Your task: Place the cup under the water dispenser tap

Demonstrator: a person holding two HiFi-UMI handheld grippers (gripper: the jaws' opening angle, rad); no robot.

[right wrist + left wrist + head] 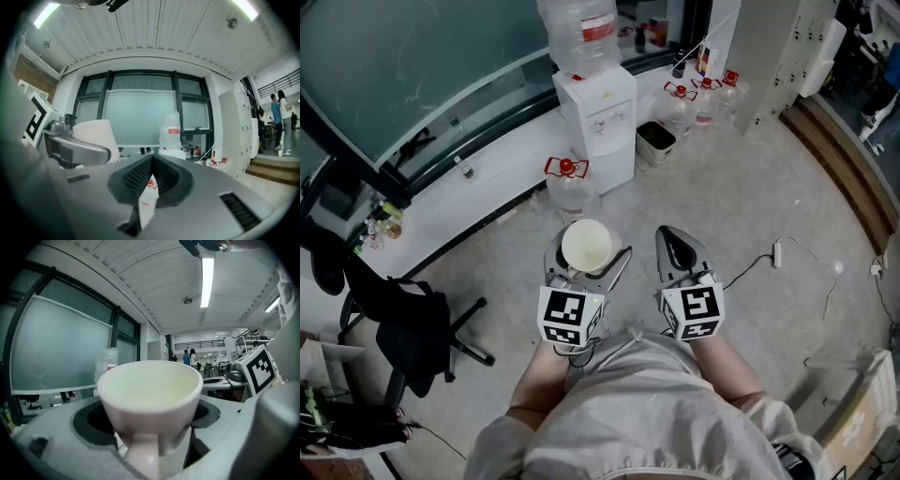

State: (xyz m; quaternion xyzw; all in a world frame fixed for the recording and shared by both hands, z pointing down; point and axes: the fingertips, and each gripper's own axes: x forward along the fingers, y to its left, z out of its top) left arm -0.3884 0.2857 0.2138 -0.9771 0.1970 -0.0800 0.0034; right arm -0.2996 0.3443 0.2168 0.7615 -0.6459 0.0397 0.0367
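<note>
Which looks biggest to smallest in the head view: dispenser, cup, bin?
1. The dispenser, clearly largest.
2. The cup and the bin look about alike. The cup is much nearer the camera, so I won't rank those two.

Head view, upper centre: water dispenser (598, 122). Floor bottle (570, 183) stands just in front of it, bin (655, 142) to its right. Mid-frame: cup (586, 246) sits between the jaws of the left gripper (588, 253). Right gripper (673, 239) is beside it on the right, apart. Lower left: chair (403, 323).
</note>
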